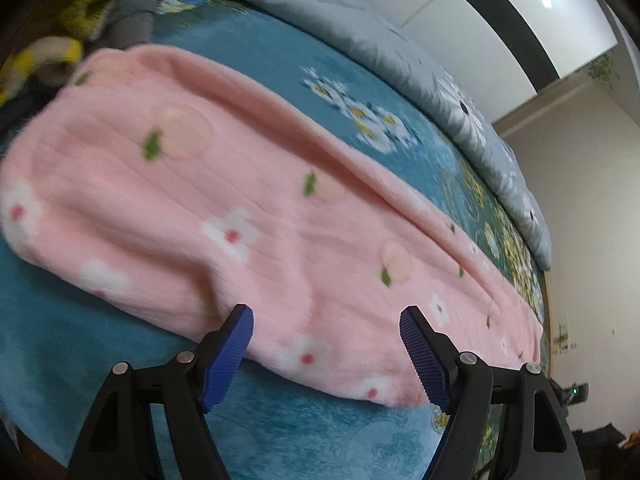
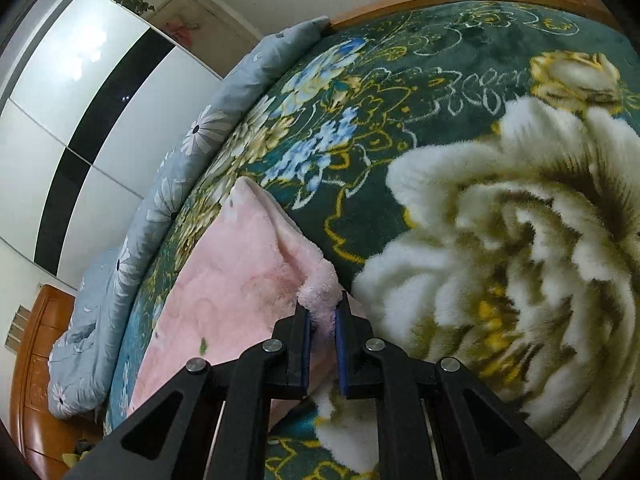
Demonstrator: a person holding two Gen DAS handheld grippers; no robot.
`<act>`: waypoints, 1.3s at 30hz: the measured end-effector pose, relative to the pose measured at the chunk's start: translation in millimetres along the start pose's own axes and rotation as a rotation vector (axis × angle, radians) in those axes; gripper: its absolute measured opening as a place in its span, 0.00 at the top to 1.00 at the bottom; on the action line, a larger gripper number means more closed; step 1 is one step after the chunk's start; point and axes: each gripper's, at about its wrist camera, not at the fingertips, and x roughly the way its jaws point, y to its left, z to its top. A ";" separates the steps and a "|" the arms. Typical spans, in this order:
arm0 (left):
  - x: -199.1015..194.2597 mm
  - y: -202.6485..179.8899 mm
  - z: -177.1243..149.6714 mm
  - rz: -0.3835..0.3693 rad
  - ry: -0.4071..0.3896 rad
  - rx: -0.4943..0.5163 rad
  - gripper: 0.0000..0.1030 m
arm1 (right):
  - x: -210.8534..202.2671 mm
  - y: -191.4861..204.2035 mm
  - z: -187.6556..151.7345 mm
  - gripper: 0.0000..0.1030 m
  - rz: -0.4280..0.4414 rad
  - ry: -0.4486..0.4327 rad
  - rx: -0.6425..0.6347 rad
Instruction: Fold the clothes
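One pink garment (image 1: 224,184), fleece with flower and peach print, lies stretched in a long band on the bed blanket (image 1: 80,344); looks folded lengthwise at least once, since a doubled edge runs along its far side. So roughly partway: long fold seems done, crosswise folds still left, judging by how long the band is. Landmark = the garment. Left gripper (image 1: 326,344) hovers over its near edge, jaws wide apart, blue pads on either side of the hem, no cloth pinched, not clearly touching. Right gripper (image 2: 322,322) is at the garment's end corner, jaws nearly together and clamped on a tuft of pink fleece that bunches up between the pads; that corner is lifted a bit off the blanket while the rest of the garment (image 2: 240,272) lies flat behind it. Grey quilt (image 1: 360,20) lies beyond the garment's far side, along the wardrobe (image 1: 460,8). Pile of other clothes (image 1: 92,4), yellow and grey, sits past the garment's far end, probably still to fold. Likely next: left needs to pinch its own edge before the end gets carried over. Left view is motion-blurred, so contact there is uncertain.
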 end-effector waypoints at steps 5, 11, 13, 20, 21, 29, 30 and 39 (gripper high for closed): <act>-21.3 22.9 11.7 0.043 -0.071 -0.041 0.23 | -5.8 8.4 2.5 0.88 -0.020 -0.001 -0.038; -49.3 55.1 22.7 0.088 -0.148 -0.071 0.23 | -29.0 36.6 -13.6 0.49 -0.170 -0.123 -0.151; -58.0 70.9 25.8 0.131 -0.179 -0.083 0.23 | -42.2 65.2 -26.0 0.49 -0.190 -0.183 -0.254; -56.6 111.4 47.4 0.195 -0.222 -0.121 0.23 | -2.3 223.9 -117.6 0.49 0.101 0.107 -0.751; -55.5 114.0 51.0 0.216 -0.225 -0.109 0.23 | 10.6 249.4 -138.8 0.49 0.121 0.158 -0.849; -41.4 127.3 95.4 0.252 -0.144 0.080 0.23 | 96.1 368.7 -245.5 0.50 0.122 0.310 -1.336; -35.8 128.9 100.9 0.233 -0.117 0.092 0.23 | 104.8 375.8 -249.3 0.50 0.106 0.307 -1.376; 8.7 136.8 140.0 0.026 0.046 0.167 0.23 | 137.7 390.8 -282.4 0.50 0.089 0.482 -1.647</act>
